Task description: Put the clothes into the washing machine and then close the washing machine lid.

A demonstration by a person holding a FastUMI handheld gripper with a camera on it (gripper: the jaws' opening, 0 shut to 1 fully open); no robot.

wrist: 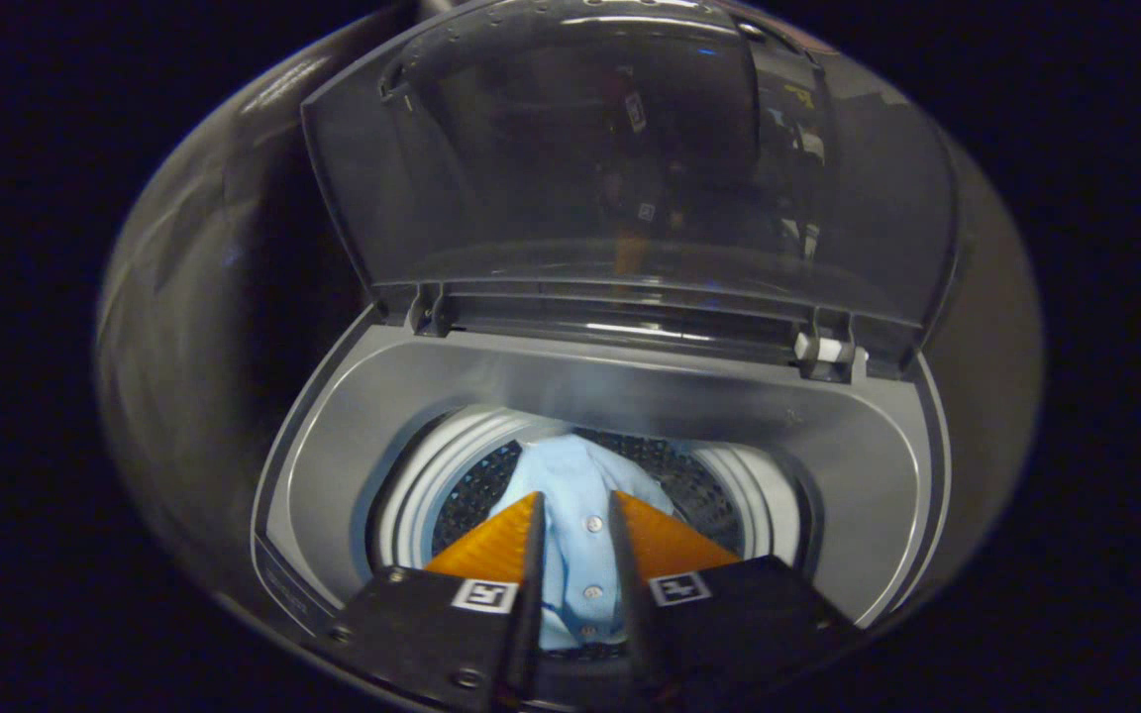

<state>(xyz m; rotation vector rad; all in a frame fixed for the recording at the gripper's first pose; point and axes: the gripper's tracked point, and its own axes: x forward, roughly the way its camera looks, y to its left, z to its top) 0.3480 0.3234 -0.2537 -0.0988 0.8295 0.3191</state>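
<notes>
Blue shirt (570,495) in drum, between parted claw (575,507) fingers, untouched

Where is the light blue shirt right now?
In the gripper view, the light blue shirt lies inside the washing machine drum, showing in the gap between the parted fingers of the hand-held gripper, below the raised lid.

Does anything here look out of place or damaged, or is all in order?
Nothing stands out. The light blue shirt lies inside the drum, and the washing machine lid stands open and upright on its hinges. The gripper hangs over the opening, jaws slightly apart, the shirt showing between them.
</notes>
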